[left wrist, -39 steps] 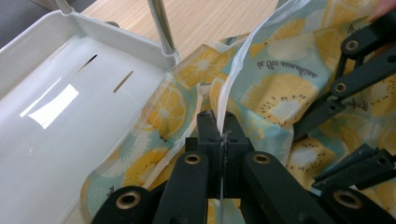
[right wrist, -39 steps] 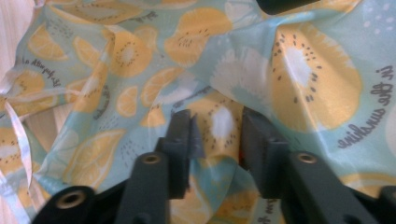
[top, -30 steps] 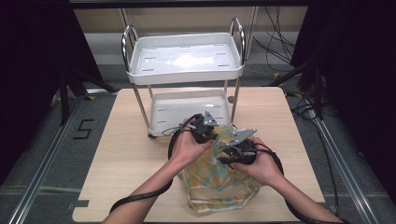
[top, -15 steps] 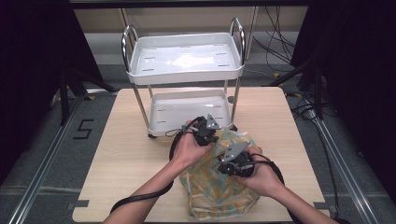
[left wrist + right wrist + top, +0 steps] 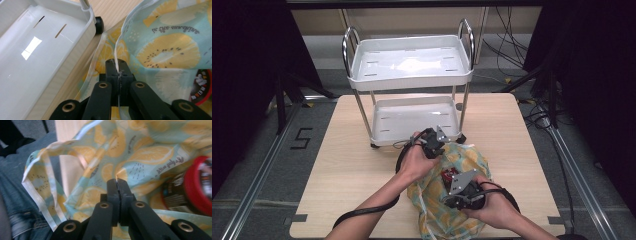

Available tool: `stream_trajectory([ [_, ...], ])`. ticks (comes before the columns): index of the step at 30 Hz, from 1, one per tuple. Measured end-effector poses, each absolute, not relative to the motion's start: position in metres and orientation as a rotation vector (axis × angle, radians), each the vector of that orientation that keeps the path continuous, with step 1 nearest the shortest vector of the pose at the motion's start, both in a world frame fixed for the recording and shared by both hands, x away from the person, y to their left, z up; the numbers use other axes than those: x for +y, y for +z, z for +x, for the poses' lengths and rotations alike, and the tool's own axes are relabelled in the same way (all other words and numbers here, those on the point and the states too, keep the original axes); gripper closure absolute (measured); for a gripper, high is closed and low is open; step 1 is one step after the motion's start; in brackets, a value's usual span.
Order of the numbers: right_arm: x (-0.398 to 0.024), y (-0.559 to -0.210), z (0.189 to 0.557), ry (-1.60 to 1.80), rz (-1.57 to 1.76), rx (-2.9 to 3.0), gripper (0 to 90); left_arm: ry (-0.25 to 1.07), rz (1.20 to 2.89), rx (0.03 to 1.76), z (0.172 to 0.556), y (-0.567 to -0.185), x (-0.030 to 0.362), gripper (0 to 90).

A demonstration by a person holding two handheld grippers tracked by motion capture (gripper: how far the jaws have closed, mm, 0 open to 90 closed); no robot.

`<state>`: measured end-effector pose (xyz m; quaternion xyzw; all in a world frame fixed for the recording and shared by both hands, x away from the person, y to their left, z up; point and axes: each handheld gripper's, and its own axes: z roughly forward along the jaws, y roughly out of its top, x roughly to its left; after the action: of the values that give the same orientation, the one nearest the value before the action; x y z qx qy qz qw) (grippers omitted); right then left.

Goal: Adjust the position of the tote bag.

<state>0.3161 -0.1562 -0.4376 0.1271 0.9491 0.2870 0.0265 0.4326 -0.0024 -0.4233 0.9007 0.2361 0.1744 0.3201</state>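
White two-tier cart [image 5: 409,60] on wooden table [image 5: 342,165]; cables [image 5: 507,55] on floor behind.

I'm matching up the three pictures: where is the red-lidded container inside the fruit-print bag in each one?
High view: the red-lidded container sits low and right of centre, in the bag's mouth between the two grippers.
Left gripper view: it is at the right edge, low down.
Right gripper view: it is at the right edge, mid-height.
Shared landmark: the fruit-print bag around it.

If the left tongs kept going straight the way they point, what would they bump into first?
Probably the fruit-print bag. The left tongs are shut on its rim, and its wall rises right ahead. The white tray lies off to one side; depth is hard to judge.
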Motion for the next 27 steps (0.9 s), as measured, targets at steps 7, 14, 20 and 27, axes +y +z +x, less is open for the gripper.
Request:
stream_trajectory([
  [7,-0.155,-0.446,0.304,0.888,0.350,3.013,90.0,0.480,2.382,0.615,0.435,-0.426,-0.004,89.3],
  [14,-0.153,-0.448,0.290,0.912,0.262,3.098,90.0,0.491,2.406,0.608,0.436,-0.430,-0.004,89.3],
  [20,-0.155,-0.455,0.288,0.898,0.258,3.125,90.0,0.498,2.419,0.600,0.435,-0.436,-0.005,89.3],
  [27,-0.172,-0.428,0.300,1.048,0.439,2.918,67.4,0.511,2.423,0.585,0.433,-0.438,-0.005,89.0],
])
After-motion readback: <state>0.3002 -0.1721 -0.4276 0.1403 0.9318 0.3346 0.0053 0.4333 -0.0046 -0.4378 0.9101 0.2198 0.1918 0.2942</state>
